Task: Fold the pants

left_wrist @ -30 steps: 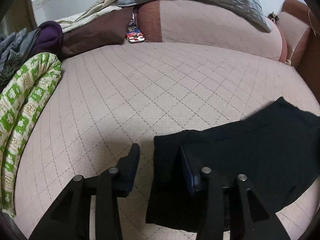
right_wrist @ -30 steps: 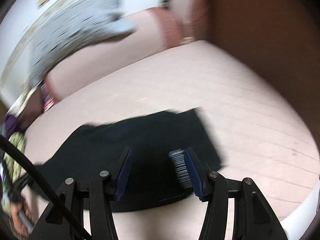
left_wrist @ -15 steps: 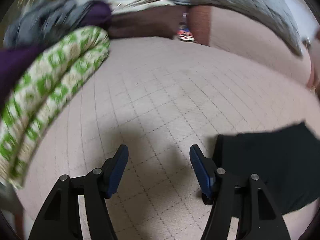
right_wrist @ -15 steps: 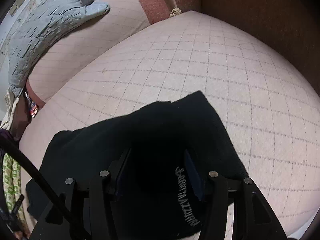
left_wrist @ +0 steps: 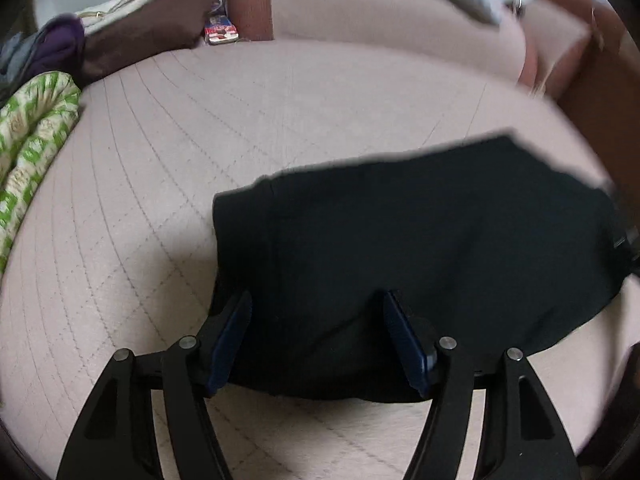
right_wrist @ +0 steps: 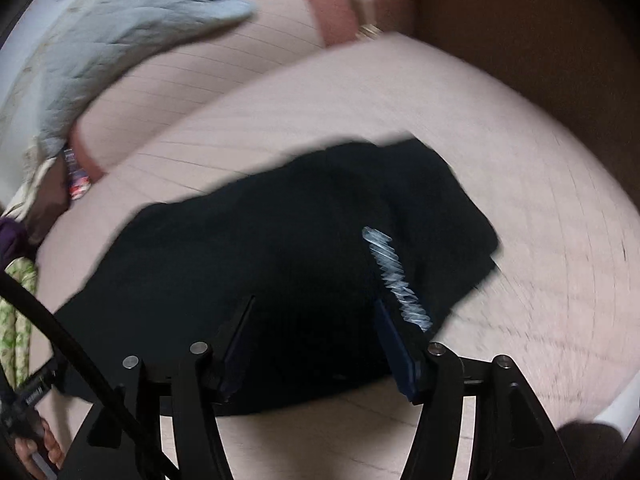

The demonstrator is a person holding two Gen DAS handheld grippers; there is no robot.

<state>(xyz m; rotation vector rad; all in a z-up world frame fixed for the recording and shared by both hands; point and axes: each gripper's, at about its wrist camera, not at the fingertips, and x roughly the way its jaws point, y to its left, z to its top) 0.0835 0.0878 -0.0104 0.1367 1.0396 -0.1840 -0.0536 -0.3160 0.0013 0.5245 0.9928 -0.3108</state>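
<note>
Pants [left_wrist: 420,240] black, folded slab on quilted bed [left_wrist: 200,120] | L jaws spread | R jaws spread

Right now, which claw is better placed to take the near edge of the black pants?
Probably the left claw: open, straddling the black pants beside their left corner, in sharp view. The right claw is also open over them, but heavily blurred.

Matt black cloth pants [left_wrist: 420,240], pale pink quilted cloth bedspread [left_wrist: 200,140] with stitched diamonds, matt black plastic left gripper [left_wrist: 316,320], green-patterned cloth blanket [left_wrist: 32,128] at 9 o'clock
</note>
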